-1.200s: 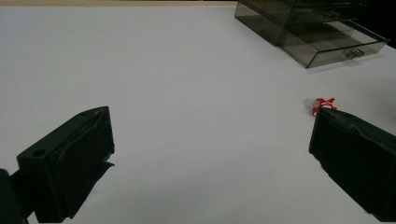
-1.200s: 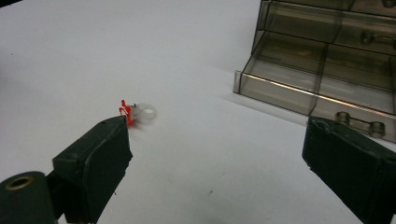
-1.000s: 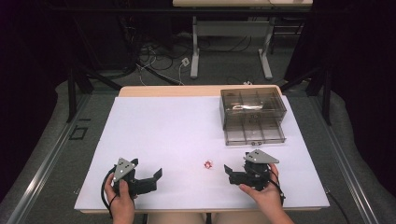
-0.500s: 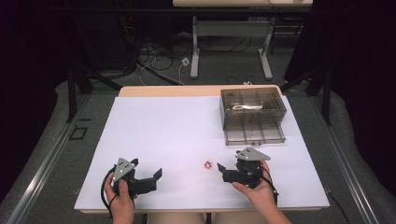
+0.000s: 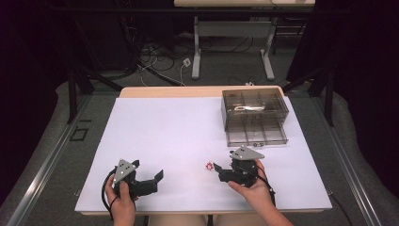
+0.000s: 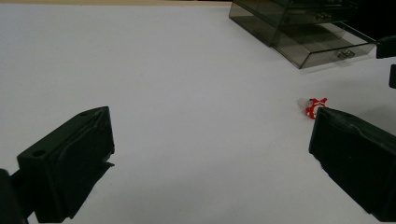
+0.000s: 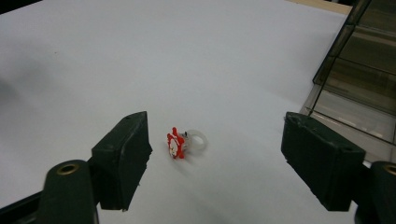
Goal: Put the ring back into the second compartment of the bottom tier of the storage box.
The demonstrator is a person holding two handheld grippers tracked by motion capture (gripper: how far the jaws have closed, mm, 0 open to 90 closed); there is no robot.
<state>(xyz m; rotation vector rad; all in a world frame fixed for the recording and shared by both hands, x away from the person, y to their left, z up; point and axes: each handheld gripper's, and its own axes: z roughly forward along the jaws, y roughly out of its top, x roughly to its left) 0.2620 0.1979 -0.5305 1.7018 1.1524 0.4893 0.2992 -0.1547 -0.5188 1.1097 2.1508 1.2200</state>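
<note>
A small red-and-white ring toy [image 7: 180,143] lies on the white sheet [image 5: 179,136] that covers the bench, toward the near edge and a little right of the middle of that edge. In the right gripper view it sits on the sheet between the two black jaws of the right gripper [image 7: 217,154], closer to the jaw at the left of that view and just ahead of its tip, touching neither pad; its red flower-like face is turned toward that jaw and its pale loop points toward the other. The jaws are spread wide around it, though they have just been closing in, with the toy loose between them. From the high view the right gripper [image 5: 217,170] lies low over the sheet with its tips at the toy [image 5: 207,166]. The left gripper [image 5: 155,177] rests near the near left corner of the sheet, jaws spread with only bare sheet between them; in its own view the toy [image 6: 315,106] lies just beyond the tip of the jaw at the right. A smoky clear drawer box [image 5: 255,115] stands at the far right corner, its lower drawer pulled out, well apart from the toy.
</note>
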